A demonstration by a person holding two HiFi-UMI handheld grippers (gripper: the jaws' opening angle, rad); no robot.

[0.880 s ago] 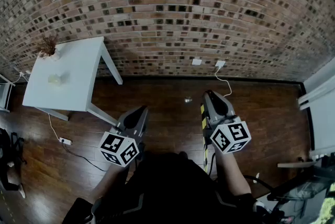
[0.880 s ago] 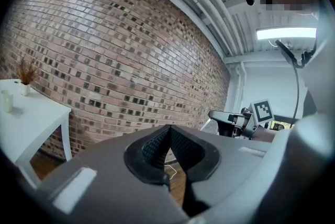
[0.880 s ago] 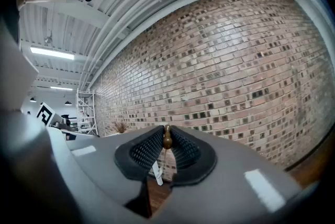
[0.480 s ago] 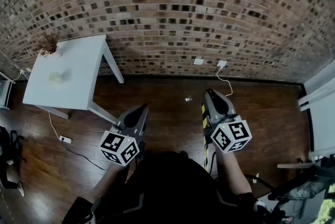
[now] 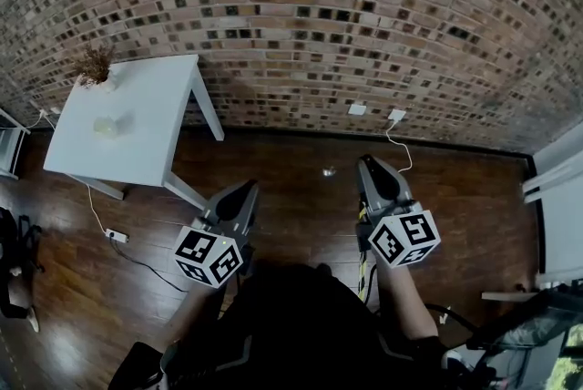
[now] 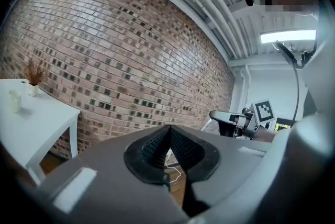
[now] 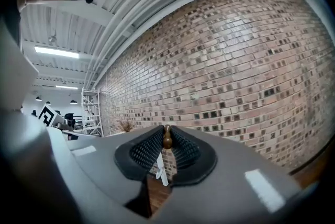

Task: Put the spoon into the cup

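A pale cup (image 5: 107,126) stands on the white table (image 5: 146,142) at the left, by the brick wall; in the left gripper view the cup (image 6: 14,101) is small at the far left. My right gripper (image 5: 369,165) is held level above the wooden floor. In its own view it (image 7: 167,133) is shut on a spoon (image 7: 167,140), whose brown knob end sits between the pads while a white part hangs below. My left gripper (image 5: 248,189) is beside it, far from the table. Its pads (image 6: 170,131) meet with nothing between them.
A small vase of dried plant (image 5: 96,69) stands at the table's far corner. A power strip with a cable (image 5: 114,235) lies on the floor under the table. Wall outlets (image 5: 358,109) sit low on the brick wall. White furniture (image 5: 557,197) stands at the right.
The table and the wall outlets have slid a little to the right in the head view. Both grippers keep their place and their jaws look the same.
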